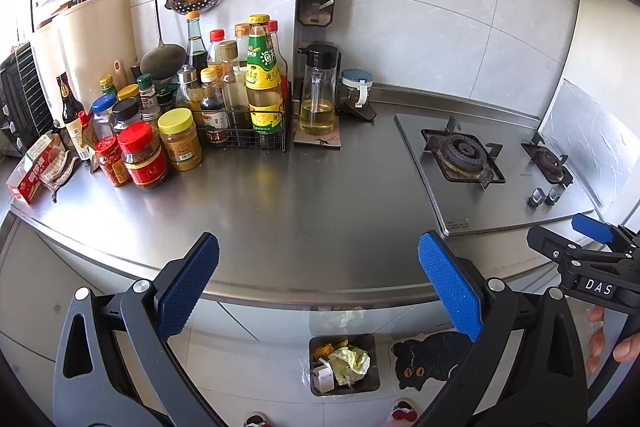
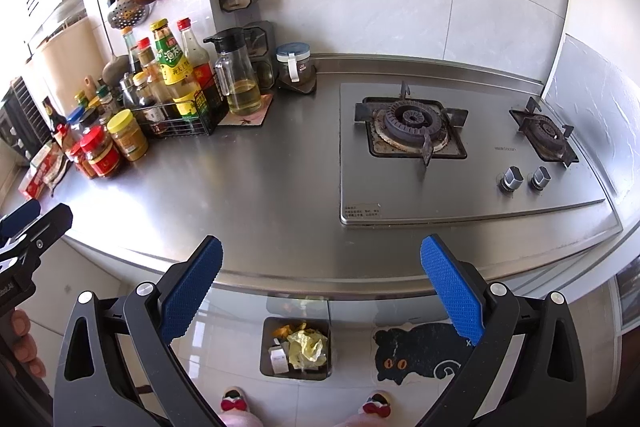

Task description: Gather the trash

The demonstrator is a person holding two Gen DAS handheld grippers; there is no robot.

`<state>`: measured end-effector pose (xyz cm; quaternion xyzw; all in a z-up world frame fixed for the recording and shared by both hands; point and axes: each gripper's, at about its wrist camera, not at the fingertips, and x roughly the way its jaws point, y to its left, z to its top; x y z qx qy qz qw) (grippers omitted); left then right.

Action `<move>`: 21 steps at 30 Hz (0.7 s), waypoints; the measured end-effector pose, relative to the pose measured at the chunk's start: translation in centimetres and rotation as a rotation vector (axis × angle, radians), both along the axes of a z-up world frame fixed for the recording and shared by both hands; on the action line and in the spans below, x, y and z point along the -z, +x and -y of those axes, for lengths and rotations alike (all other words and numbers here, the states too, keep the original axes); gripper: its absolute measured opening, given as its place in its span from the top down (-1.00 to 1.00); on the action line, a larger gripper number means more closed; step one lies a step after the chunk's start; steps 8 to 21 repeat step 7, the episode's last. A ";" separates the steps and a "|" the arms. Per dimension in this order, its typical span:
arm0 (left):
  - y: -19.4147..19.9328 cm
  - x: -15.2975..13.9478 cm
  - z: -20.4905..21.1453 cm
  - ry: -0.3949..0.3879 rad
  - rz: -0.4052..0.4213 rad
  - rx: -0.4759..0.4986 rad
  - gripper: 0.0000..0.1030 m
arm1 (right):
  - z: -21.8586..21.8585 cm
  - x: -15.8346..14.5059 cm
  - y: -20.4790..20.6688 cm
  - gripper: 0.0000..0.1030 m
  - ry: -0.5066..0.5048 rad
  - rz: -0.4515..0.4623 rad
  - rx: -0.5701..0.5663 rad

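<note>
A grey trash bin (image 1: 316,387) stands on the floor below the counter edge, holding crumpled yellow paper (image 1: 352,363) and a small white box. It also shows in the right wrist view (image 2: 266,367). My left gripper (image 1: 318,287) is open and empty, held above the counter's front edge over the bin. My right gripper (image 2: 320,287) is open and empty, likewise above the front edge; it also shows at the right of the left wrist view (image 1: 592,239). The left gripper shows at the left edge of the right wrist view (image 2: 24,223).
The steel counter (image 1: 300,195) carries sauce bottles and jars (image 1: 160,131) at the back left, an oil dispenser (image 1: 318,95), and a two-burner gas hob (image 2: 460,155) at the right. A black cat mat (image 2: 420,351) lies on the floor beside the bin.
</note>
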<state>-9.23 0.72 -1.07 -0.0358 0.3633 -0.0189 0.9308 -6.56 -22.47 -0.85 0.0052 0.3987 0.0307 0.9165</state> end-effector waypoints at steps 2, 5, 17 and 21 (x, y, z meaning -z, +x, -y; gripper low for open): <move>0.1 0.1 -0.1 -0.005 -0.020 -0.005 -0.84 | -0.3 -0.1 0.0 -0.94 -0.001 0.003 -0.005; 0.0 0.0 0.1 0.021 -0.010 -0.012 -0.84 | -0.5 -0.3 -0.1 -0.94 -0.004 0.004 -0.008; 0.1 0.1 0.1 0.017 -0.021 -0.014 -0.84 | -0.5 -0.3 -0.1 -0.94 -0.004 0.003 -0.007; 0.1 0.1 0.1 0.017 -0.021 -0.014 -0.84 | -0.5 -0.3 -0.1 -0.94 -0.004 0.003 -0.007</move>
